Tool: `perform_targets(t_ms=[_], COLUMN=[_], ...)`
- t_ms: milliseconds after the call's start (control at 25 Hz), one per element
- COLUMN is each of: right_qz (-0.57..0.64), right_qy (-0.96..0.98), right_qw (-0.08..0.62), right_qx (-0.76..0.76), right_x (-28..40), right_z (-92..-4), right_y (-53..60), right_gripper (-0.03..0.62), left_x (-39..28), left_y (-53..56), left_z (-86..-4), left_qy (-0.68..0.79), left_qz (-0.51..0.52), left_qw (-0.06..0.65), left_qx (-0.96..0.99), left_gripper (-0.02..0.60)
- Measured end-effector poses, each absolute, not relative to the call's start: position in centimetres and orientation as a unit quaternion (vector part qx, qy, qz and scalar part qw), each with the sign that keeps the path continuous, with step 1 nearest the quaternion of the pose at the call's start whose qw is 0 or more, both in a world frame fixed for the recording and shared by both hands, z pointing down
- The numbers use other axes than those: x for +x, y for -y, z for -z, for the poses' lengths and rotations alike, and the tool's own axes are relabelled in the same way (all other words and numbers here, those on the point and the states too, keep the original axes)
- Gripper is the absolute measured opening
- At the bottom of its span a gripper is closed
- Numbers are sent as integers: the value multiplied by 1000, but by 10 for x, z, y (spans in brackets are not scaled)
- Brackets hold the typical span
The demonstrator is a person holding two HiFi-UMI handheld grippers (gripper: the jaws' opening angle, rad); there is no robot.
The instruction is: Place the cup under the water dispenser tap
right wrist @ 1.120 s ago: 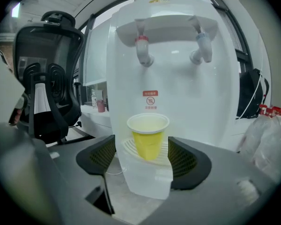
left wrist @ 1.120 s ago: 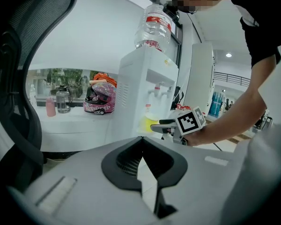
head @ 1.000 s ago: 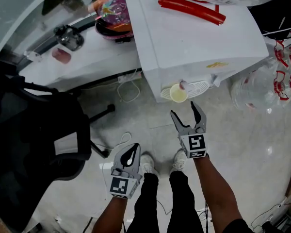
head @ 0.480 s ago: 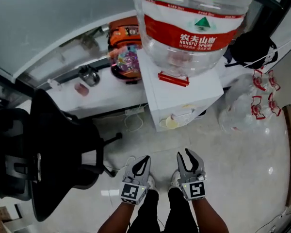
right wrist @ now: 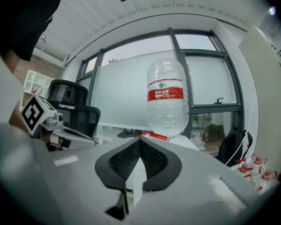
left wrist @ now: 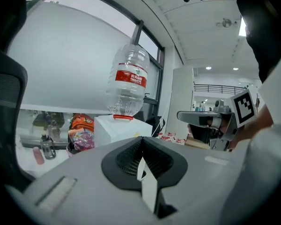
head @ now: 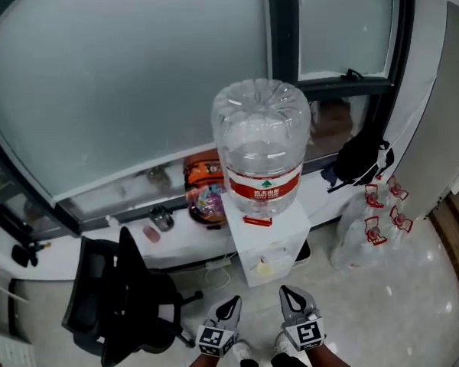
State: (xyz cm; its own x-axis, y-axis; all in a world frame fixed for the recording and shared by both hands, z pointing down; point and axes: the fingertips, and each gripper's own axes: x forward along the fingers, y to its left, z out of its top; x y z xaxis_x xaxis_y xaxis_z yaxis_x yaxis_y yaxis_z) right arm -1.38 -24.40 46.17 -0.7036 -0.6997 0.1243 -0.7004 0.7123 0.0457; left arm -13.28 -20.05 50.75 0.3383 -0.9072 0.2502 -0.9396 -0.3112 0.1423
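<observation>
Grey left tool (head: 229, 306) and right tool (head: 291, 297), closed, point near-level.

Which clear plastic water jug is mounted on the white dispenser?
The red-labelled clear jug, standing neck-down on the white dispenser; the other clear jugs with red handles sit on the floor to its right.

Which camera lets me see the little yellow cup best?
The head view. Only there does the small pale yellow cup show, tiny, at the front of the white box-shaped water dispenser. In the two gripper views the grey left tongs and right tongs block the dispenser's front, so no cup shows.
</observation>
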Motion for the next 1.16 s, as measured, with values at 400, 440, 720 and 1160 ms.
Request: perform_targets(t_ms=[400, 440, 720, 1160], right_qz=[29, 33, 37, 74], right_qy=[918, 918, 924, 926], right_qw=[45, 39, 8, 15], right_qx=[394, 394, 381, 371], right_x=[-15, -16, -20, -19], right_z=[-401, -396, -363, -357], right_y=[274, 274, 276, 285], right_gripper=[0, 0, 0, 0], left_x=[-128, -131, -132, -124], left_y=[225, 227, 229, 229], left_z=[-448, -443, -431, -430], left_qy=[563, 564, 560, 559], left_qz=[-22, -18, -22, -29], left_qw=[98, 94, 69, 61], left_qx=[821, 820, 825, 827], left_gripper=[17, 17, 17, 17])
